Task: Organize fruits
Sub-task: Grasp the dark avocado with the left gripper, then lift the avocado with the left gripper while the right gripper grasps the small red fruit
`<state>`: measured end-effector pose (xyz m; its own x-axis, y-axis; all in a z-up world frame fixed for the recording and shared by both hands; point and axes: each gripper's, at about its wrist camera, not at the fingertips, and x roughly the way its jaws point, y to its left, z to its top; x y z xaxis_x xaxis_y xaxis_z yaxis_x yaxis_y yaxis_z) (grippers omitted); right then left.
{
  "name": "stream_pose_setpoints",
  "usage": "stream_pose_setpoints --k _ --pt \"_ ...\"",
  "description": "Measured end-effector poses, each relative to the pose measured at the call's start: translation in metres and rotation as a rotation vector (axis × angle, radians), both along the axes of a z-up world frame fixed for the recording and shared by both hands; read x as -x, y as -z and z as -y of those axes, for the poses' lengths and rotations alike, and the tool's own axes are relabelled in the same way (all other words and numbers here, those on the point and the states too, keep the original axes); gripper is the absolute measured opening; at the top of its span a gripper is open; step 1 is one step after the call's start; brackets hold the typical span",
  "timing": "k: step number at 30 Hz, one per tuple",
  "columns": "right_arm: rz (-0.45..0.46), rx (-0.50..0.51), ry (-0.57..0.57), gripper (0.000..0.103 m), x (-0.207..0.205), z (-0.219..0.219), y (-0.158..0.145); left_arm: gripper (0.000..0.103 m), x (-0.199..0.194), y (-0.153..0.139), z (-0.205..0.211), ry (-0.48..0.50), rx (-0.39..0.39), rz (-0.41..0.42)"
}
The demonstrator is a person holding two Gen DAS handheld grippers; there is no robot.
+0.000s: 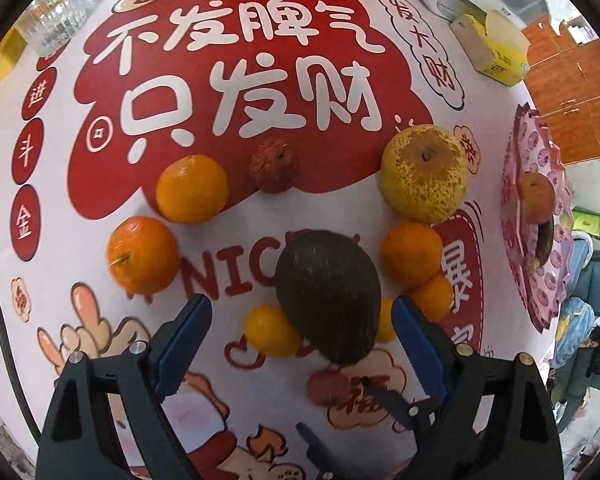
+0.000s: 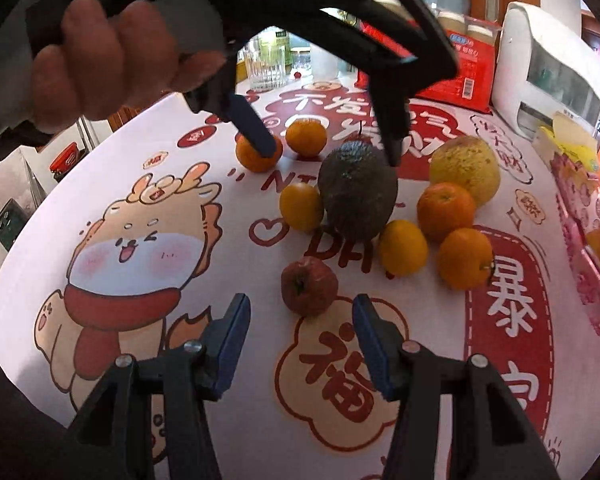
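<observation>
The left gripper point(image 1: 302, 320) hangs over the avocado point(image 1: 330, 294), fingers point(image 1: 186, 334) spread wide and gripping nothing; the right gripper point(image 2: 300, 320) waits part-open and empty just short of the wrinkled red fruit point(image 2: 309, 286). Best to drop straight down, straddle the avocado's widest part without nudging the small oranges point(image 1: 271, 330) touching it, then carry it to the pink plate point(image 1: 540, 280) at the far edge of the counter point(image 1: 80, 208).

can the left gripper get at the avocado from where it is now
Probably yes: the left gripper hangs open over the avocado, nothing above it. The small yellow fruits touching its sides may crowd the fingers.
</observation>
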<state>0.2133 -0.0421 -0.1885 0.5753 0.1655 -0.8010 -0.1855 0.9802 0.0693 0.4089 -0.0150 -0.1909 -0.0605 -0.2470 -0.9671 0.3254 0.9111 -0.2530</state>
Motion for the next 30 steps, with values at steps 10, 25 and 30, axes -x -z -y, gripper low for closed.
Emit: stream_pose_setpoints --k 10,25,30 --pt "-0.011 -0.021 0.019 0.049 -0.006 0.002 0.008 0.087 -0.012 0.022 0.018 0.023 -0.025 -0.007" --pt "0.012 -0.007 0.06 0.03 -0.009 0.002 0.007 0.06 -0.009 0.026 0.027 0.001 0.038 0.004" --pt "0.013 -0.015 0.07 0.029 -0.009 0.006 0.005 0.059 -0.003 0.025 0.02 -0.047 0.056 0.006"
